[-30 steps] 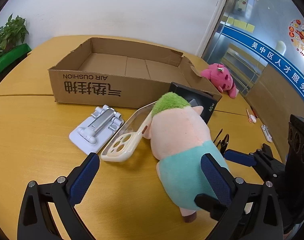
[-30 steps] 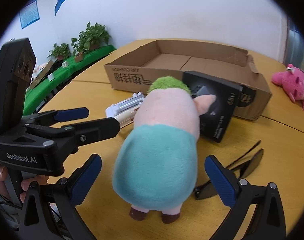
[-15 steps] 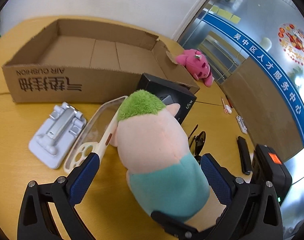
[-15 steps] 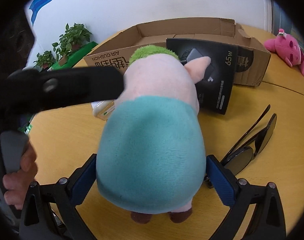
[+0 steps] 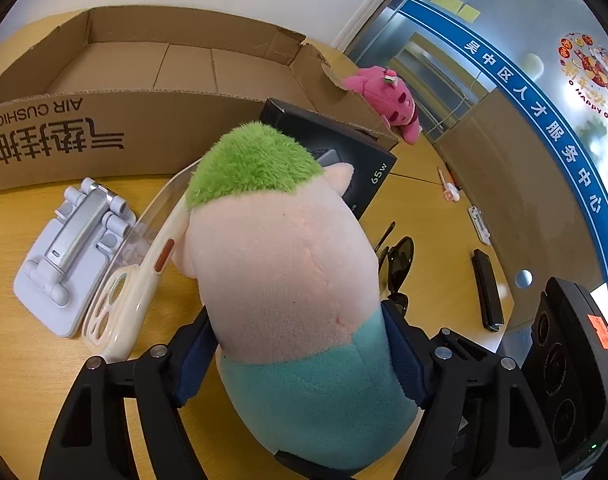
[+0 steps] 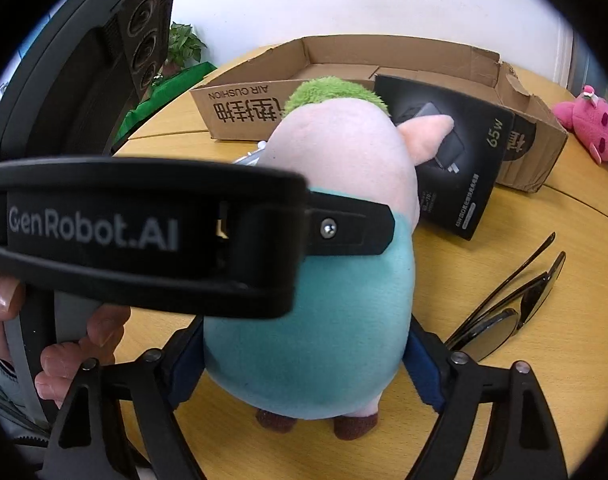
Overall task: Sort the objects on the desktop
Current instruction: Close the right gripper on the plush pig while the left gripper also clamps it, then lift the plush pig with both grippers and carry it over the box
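A plush pig [image 5: 287, 260] with green hair and teal trousers stands upright on the wooden table, facing away from me. My left gripper [image 5: 299, 360] straddles its waist, jaws closing, and both blue pads touch its sides. My right gripper [image 6: 304, 364] straddles the pig's [image 6: 336, 184] teal lower body from behind, jaws closing too, pads against the fabric. The left gripper's black finger [image 6: 143, 232] crosses the right wrist view in front of the pig. An open cardboard box [image 5: 103, 128] lies beyond.
A black charger box [image 5: 344, 148] leans on the cardboard box. A clear phone case [image 5: 143, 280] and a white phone stand [image 5: 71, 248] lie left of the pig, sunglasses [image 6: 504, 320] to its right. A pink plush [image 5: 388, 96] lies past the box corner.
Both grippers' jaws have narrowed from wide open until the pads meet the pig. The left gripper has come forward and down over the pig, and now crosses the right wrist view.
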`<control>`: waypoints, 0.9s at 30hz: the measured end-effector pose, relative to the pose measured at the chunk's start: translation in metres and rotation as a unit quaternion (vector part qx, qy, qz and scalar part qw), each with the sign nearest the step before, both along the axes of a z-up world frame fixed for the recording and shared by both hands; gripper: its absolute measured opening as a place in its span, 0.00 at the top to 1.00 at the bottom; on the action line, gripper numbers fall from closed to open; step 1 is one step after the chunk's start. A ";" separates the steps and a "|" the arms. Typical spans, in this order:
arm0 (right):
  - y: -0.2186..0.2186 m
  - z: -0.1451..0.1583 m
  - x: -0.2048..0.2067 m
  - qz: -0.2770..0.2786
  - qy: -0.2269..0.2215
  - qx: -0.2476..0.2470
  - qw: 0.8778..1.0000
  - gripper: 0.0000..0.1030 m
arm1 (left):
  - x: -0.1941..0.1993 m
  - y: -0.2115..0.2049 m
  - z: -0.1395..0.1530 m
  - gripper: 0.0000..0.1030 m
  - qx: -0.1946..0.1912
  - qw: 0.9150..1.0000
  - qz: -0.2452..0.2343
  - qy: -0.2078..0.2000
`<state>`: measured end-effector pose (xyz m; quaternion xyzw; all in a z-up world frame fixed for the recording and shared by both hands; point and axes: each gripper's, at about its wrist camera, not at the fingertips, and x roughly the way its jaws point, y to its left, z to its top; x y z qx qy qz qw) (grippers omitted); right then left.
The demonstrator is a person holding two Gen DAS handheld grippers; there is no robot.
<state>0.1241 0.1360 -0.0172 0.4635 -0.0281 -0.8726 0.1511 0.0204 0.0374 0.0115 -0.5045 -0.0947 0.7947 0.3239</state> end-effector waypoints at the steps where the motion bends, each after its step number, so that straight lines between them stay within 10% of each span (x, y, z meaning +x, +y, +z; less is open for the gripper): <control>1: 0.000 0.001 0.001 -0.001 0.000 -0.004 1.000 0.20 | 0.003 -0.002 0.004 0.23 0.003 1.000 0.000 0.008; 14: -0.013 0.111 -0.005 0.000 0.147 -0.025 0.989 0.22 | -0.006 -0.022 0.141 0.25 0.007 0.981 0.002 0.196; 27: -0.030 0.251 -0.145 0.032 0.243 -0.085 0.966 0.24 | -0.131 -0.057 0.284 0.25 -0.026 0.949 0.018 0.315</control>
